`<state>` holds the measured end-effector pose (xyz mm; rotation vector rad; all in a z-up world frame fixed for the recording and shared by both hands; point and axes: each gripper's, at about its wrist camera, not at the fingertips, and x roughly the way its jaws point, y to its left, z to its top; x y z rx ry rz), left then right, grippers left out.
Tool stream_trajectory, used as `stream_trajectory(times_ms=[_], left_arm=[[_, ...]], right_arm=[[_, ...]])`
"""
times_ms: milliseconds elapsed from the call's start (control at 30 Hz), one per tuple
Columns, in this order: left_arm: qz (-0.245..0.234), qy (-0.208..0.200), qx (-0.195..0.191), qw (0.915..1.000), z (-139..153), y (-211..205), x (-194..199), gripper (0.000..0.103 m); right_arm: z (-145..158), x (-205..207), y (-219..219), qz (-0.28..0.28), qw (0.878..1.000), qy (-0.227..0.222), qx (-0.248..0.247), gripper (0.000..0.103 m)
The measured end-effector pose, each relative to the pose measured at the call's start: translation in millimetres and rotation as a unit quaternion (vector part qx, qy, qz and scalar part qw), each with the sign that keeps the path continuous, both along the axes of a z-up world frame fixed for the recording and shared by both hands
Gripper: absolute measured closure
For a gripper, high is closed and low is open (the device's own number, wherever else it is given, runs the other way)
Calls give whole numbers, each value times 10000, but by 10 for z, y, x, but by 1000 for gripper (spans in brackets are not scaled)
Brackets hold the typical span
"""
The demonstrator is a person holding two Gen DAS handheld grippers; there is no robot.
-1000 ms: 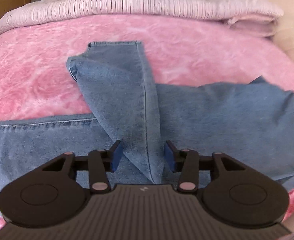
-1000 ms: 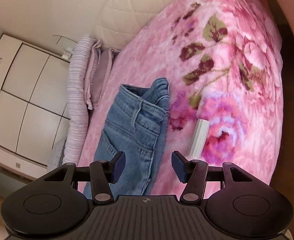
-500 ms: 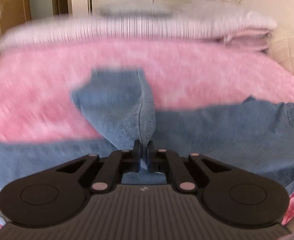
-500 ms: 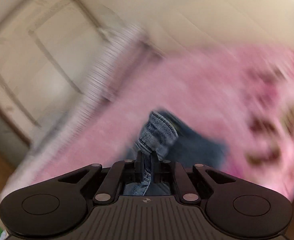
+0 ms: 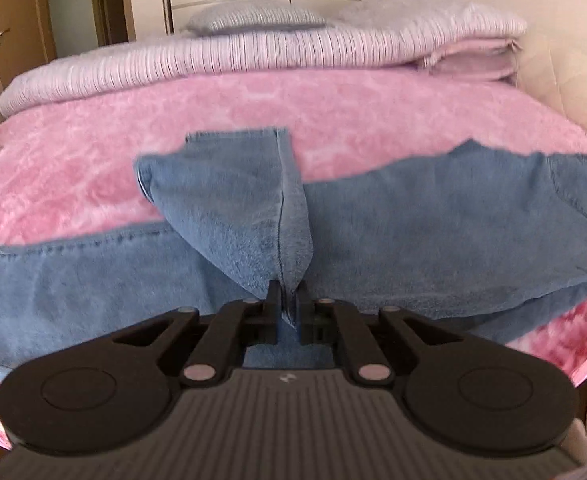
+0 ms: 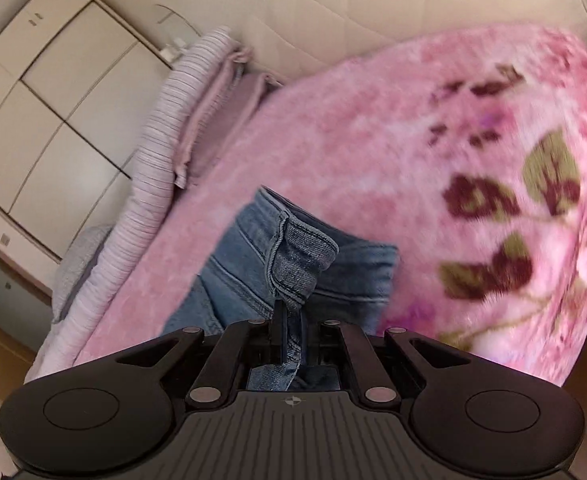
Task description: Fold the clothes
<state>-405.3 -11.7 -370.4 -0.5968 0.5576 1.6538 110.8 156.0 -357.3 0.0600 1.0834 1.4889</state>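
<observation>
Blue jeans [image 5: 433, 232] lie spread across a pink blanket [image 5: 93, 152], with one leg folded up over the other toward the far side. My left gripper [image 5: 288, 304] pinches the seam edge of that folded leg; its jaws are opening slightly, with the denim still pressed between the pads. In the right wrist view the waist end of the jeans [image 6: 249, 256] is bunched up. My right gripper [image 6: 291, 320] is shut on the waistband [image 6: 305, 256], which rises out of the jaws.
A folded striped quilt [image 5: 213, 60] and pillows [image 5: 253, 16] line the far side of the bed. A padded headboard [image 6: 373, 20] and white wardrobe [image 6: 53, 100] stand beyond. The flowered blanket [image 6: 493, 200] stretches right of the waistband. A wooden door [image 5: 13, 32] is at far left.
Both grippers stood open a second ago and have closed on the denim. Each has drawn its pinch of cloth up and along, and the right wrist view has rolled.
</observation>
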Motion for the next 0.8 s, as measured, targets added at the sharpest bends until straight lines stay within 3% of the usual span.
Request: stream_trajectory(times_ms=[267, 367, 400, 467, 500, 567, 667, 800], left_arm=[[-93, 235, -305, 9992, -324, 0, 64, 95], [-56, 204, -342, 9992, -233, -8, 54, 93], [-54, 151, -322, 9994, -172, -38, 41, 91], [-95, 73, -288, 9995, -49, -138, -4, 86], [-101, 33, -255, 9996, 5, -211, -11, 85], [-48, 62, -185, 9998, 71, -349, -68, 85], [95, 166, -176, 9997, 69, -474, -201, 85], [385, 108, -250, 9989, 23, -530, -472, 86]], right_arm=[[-132, 19, 112, -98, 9990, 41, -432, 97], [22, -57, 157, -58, 9973, -357, -632, 89], [136, -129, 140, -105, 9937, -812, -761, 77], [368, -338, 57, -261, 9750, -2060, -790, 65], [472, -463, -43, -348, 9626, -2609, -635, 64], [619, -646, -225, -310, 9544, -2955, -292, 64], [623, -893, -377, 525, 9755, -2131, 154, 64], [364, -1501, -417, 1651, 9720, -1660, 187, 64]])
